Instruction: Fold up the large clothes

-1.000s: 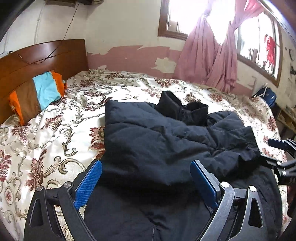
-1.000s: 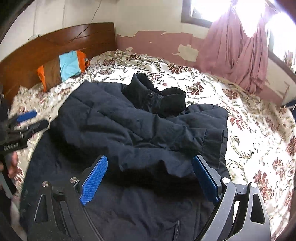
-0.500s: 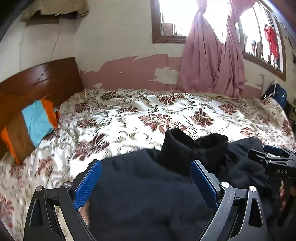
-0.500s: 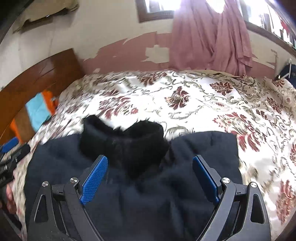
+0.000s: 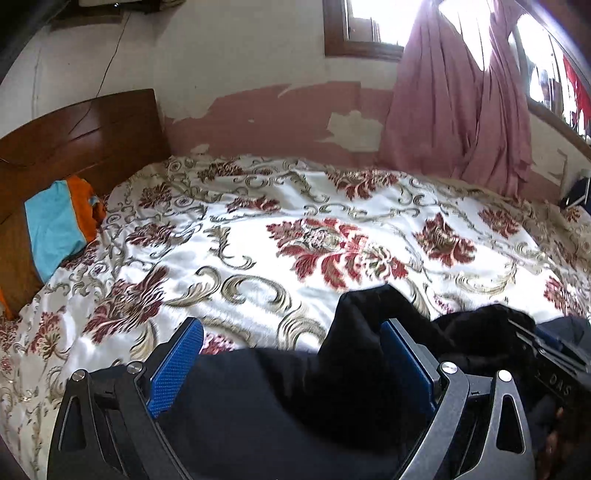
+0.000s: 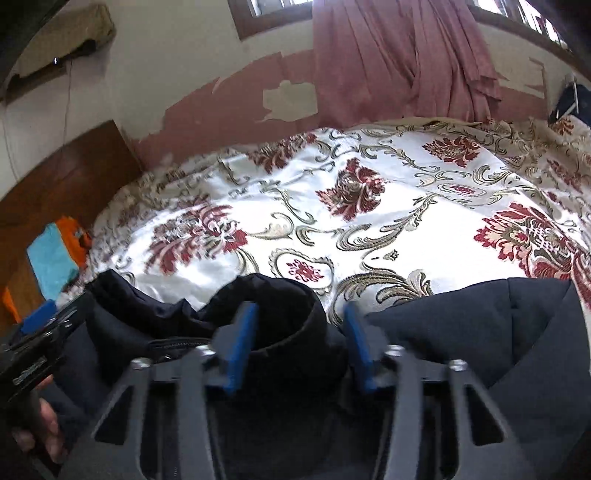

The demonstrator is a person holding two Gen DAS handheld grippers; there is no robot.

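Lying at the near edge of the bed (image 5: 258, 236), the dark navy padded jacket (image 5: 266, 413) spreads over the floral bedspread (image 6: 388, 221), its stand-up collar (image 6: 280, 317) raised toward the far side. The left tongs (image 5: 291, 365) stand wide apart over the jacket's shoulder area; dark fabric lies between the blue pads (image 5: 173, 373), and the right-hand pad sits against a raised fold beside the collar, but the pads do not press on the cloth. The right tongs (image 6: 295, 343) have just been closing, and their jaws now stand narrow with the rolled collar between them; the pads (image 6: 240, 343) sit at either side of the collar, and the motion blur makes it hard to tell whether they pinch it yet. In the left wrist view, the right tongs show at the lower right edge, beside the collar. In the right wrist view, the left tongs (image 6: 40, 332) and the hand (image 6: 40, 428) gripping their handle appear at the lower left. A striped orange, blue and brown pillow (image 5: 55, 225) leans against the wooden headboard (image 5: 81, 133). Pink curtains (image 5: 461, 110) hang by the window (image 5: 373, 26) on the far wall, where paint is peeling.
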